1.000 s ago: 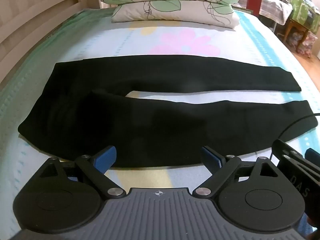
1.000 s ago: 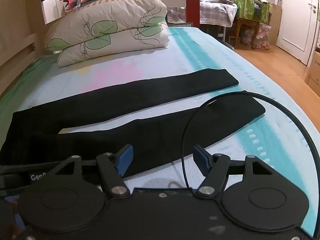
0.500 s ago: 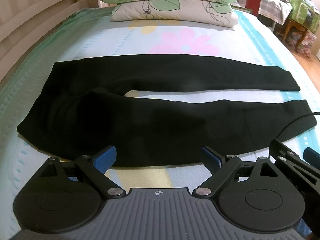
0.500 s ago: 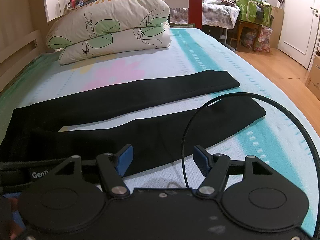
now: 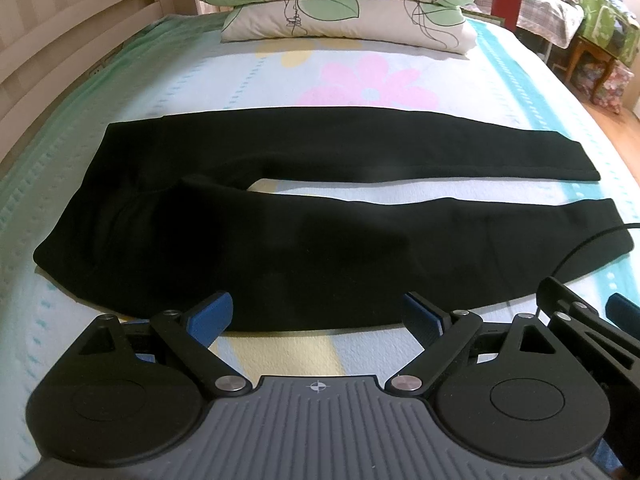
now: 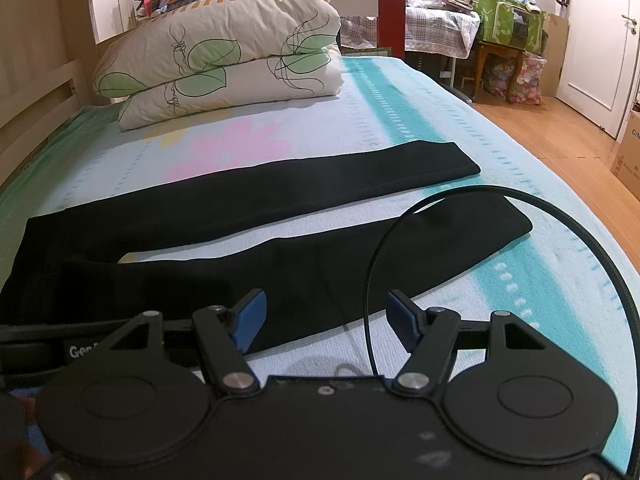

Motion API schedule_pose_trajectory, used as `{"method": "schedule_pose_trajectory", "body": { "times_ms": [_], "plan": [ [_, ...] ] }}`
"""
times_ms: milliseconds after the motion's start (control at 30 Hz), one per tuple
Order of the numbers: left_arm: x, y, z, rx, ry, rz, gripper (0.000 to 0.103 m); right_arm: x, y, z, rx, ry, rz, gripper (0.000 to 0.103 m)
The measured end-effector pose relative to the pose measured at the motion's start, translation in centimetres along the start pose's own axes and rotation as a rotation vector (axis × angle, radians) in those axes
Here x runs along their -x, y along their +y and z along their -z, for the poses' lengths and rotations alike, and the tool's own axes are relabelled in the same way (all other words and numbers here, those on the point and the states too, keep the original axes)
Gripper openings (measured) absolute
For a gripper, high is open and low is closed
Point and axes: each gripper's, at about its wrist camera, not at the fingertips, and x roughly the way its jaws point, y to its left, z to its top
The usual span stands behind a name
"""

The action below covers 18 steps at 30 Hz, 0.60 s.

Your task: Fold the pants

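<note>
Pants (image 5: 280, 240), black, lie flat across the bed (image 5: 400, 72), both legs stretched toward your right with a strip of sheet between them. Your left tongs (image 5: 318, 314) gape wide and empty just short of the near leg's edge. Your right tongs (image 6: 324, 316) are equally spread, holding nothing, over that same leg's near edge, a black cable (image 6: 560, 216) looping ahead.

The bed (image 6: 400, 128) has a sheet with pink flowers and turquoise stripes, and two leaf-patterned pillows (image 6: 224, 68) are stacked at its far end. The wooden floor (image 6: 560, 132) runs to a white door (image 6: 596, 32). A cardboard box (image 6: 630, 152) stands near the door.
</note>
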Motion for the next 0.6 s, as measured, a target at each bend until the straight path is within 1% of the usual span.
{"method": "schedule_pose_trajectory", "body": {
  "times_ms": [600],
  "plan": [
    [-0.48,0.17,0.08,0.01,0.008,0.005,0.092,0.09,0.11,0.02,0.009,-0.005,0.002,0.07]
  ]
}}
